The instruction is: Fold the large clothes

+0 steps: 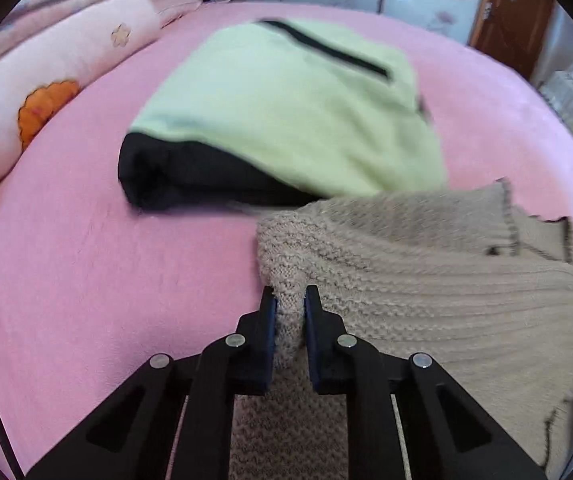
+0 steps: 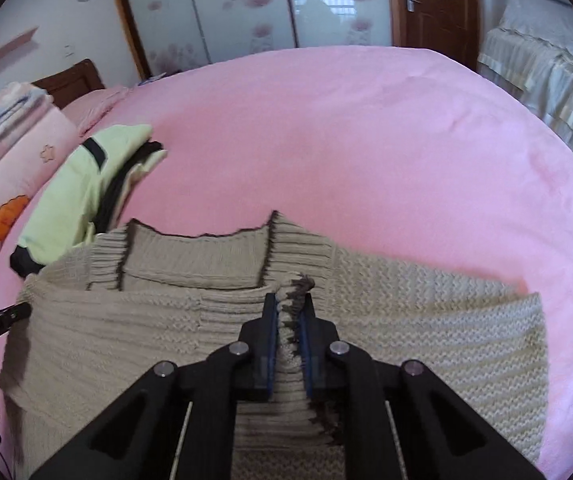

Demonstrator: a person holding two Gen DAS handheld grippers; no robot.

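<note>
At far left, a pale pink pillow with an orange flower patch (image 1: 26, 120) lines the edge of the pink fleece-covered bed (image 1: 86, 280). Next to it lies a folded lime-green fleece jacket with black trim and a black zip (image 1: 286, 112), apart from my work.

My left gripper (image 1: 289, 300) has its fingers nearly closed, pinching a bunched corner of the beige chunky cable-knit cardigan with dark brown edging (image 1: 426, 280). The cardigan is spread across the near side of the bed, its far edge touching or just overlapping the green jacket; I cannot tell which.

Moving right, my right gripper (image 2: 289, 304) is likewise nearly closed, clamped on a brown-trimmed ribbed edge of the same cardigan (image 2: 166, 320), just in front of the open neckline. A knit panel trails off to the right over the bed (image 2: 406, 140).

I judge this knit thick, soft and fairly heavy for cloth: it will sag between my two holds, stretch rather than slide, and snag loose stitches if dragged. The ribbed, trimmed borders look firmest, so I would keep hold there and lift both sides evenly.
</note>
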